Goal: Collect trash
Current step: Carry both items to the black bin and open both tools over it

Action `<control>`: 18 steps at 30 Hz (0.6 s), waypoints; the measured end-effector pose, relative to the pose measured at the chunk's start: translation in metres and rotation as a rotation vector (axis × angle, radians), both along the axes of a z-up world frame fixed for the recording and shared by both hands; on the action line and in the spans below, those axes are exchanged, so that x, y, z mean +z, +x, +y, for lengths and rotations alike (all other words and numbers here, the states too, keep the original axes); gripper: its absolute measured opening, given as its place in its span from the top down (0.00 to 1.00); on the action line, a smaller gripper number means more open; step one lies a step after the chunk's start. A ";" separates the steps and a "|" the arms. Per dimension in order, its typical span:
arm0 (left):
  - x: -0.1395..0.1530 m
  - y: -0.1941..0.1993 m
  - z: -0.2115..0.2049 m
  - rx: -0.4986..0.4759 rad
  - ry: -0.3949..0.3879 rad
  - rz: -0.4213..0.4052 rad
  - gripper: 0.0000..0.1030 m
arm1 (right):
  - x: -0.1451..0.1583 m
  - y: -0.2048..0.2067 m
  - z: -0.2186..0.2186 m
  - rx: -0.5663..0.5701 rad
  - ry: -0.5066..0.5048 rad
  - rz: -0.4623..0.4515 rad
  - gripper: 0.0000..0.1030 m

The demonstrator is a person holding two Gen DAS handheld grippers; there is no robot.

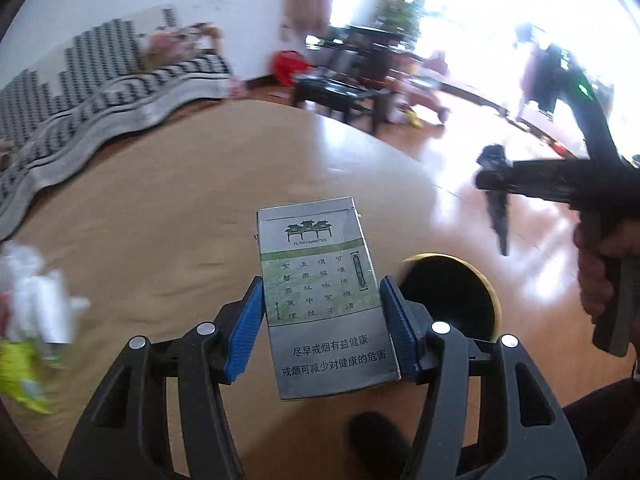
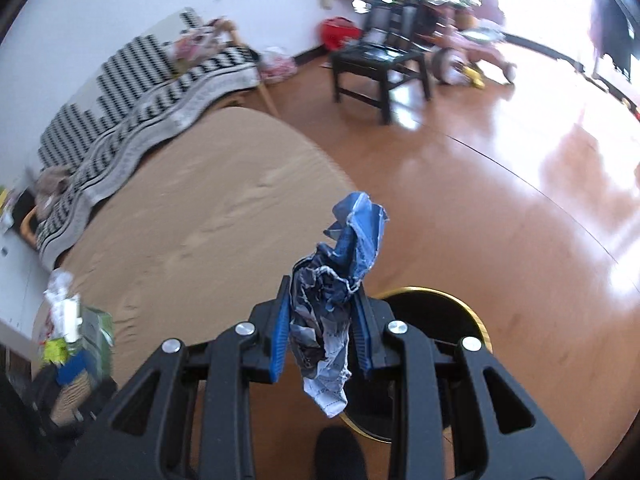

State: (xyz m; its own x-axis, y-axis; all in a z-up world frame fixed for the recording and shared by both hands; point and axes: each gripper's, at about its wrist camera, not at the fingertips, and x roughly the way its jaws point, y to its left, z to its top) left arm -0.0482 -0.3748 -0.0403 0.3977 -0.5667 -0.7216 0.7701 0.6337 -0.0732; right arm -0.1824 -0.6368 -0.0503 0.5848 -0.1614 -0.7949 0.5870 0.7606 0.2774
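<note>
Above tan round table (image 1: 160,208): left gripper (image 1: 322,320) clenched grey-green cigarette pack (image 1: 324,300), upright, corner creased. Right gripper (image 2: 322,320) pinched crumpled blue-white wrapper (image 2: 336,300) over black gold-rimmed bin (image 2: 440,312).

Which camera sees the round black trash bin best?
The right wrist view: the trash bin with its gold rim shows wider below the crumpled blue paper. In the left wrist view the bin is partly hidden behind the cigarette pack.

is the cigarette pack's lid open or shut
Shut: the pack held between the left gripper's fingers shows its flip top closed flush, with no cigarettes showing.
</note>
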 end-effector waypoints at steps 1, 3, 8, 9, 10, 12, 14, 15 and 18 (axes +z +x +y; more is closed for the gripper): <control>-0.006 -0.005 -0.013 -0.018 -0.013 0.031 0.45 | -0.007 -0.008 -0.011 -0.018 0.004 0.020 0.73; -0.024 -0.016 -0.046 -0.058 -0.045 0.119 0.45 | -0.021 -0.021 -0.027 -0.042 0.016 0.064 0.73; -0.061 -0.035 -0.099 -0.130 -0.026 0.194 0.45 | -0.059 -0.033 -0.053 -0.046 0.077 0.198 0.73; -0.067 -0.034 -0.106 -0.139 -0.022 0.208 0.45 | -0.063 -0.034 -0.054 -0.043 0.084 0.215 0.73; -0.072 -0.036 -0.112 -0.146 -0.019 0.221 0.45 | -0.069 -0.034 -0.056 -0.035 0.100 0.229 0.73; -0.085 -0.036 -0.122 -0.146 -0.007 0.241 0.45 | -0.077 -0.035 -0.058 -0.032 0.119 0.251 0.73; -0.094 -0.034 -0.133 -0.149 0.002 0.263 0.45 | -0.080 -0.034 -0.056 -0.028 0.128 0.258 0.72; -0.097 -0.034 -0.136 -0.151 0.009 0.269 0.44 | -0.080 -0.034 -0.055 -0.027 0.132 0.260 0.72; -0.105 -0.038 -0.145 -0.152 0.025 0.273 0.44 | -0.083 -0.032 -0.055 -0.019 0.149 0.261 0.72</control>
